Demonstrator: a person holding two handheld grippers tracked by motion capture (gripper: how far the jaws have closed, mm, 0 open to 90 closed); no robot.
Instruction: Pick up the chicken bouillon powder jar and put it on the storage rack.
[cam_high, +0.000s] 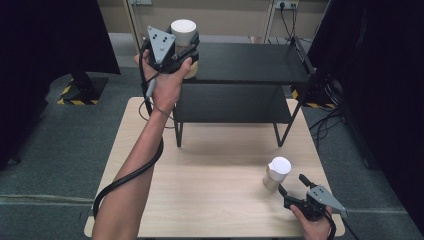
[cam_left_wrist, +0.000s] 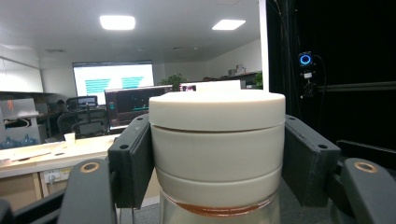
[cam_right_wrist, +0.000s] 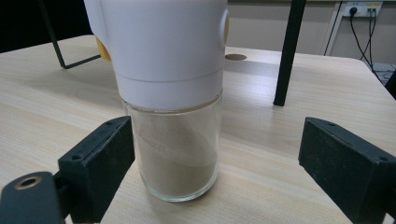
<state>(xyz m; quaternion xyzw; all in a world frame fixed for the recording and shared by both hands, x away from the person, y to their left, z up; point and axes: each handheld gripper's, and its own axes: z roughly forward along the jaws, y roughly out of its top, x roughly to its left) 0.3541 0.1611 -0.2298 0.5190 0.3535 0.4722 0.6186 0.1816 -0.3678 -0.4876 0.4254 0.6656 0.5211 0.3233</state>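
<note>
1. Left gripper (cam_high: 186, 51), high view: it is closed on a cream-lidded jar (cam_high: 183, 31) at the left front corner of the black shelf's (cam_high: 250, 62) top level. The right gripper (cam_high: 291, 186) sits spread just beside a white-capped glass jar (cam_high: 277, 173) standing upright on the counter (cam_high: 210, 175).
2. Left gripper view: both pads press the cream-lidded jar (cam_left_wrist: 217, 140) at its lid band, glass below. The long axis runs vertical, lid up. Keep it plumb and lower it until the base is fully on the shelf before you release.
3. Right gripper view: the jaws stand wide apart around the white-capped glass jar (cam_right_wrist: 170, 116). The near pad (cam_right_wrist: 100, 163) almost touches the glass; the far one is well apart. Centre the jar between them, then close on the glass below the cap.
</note>
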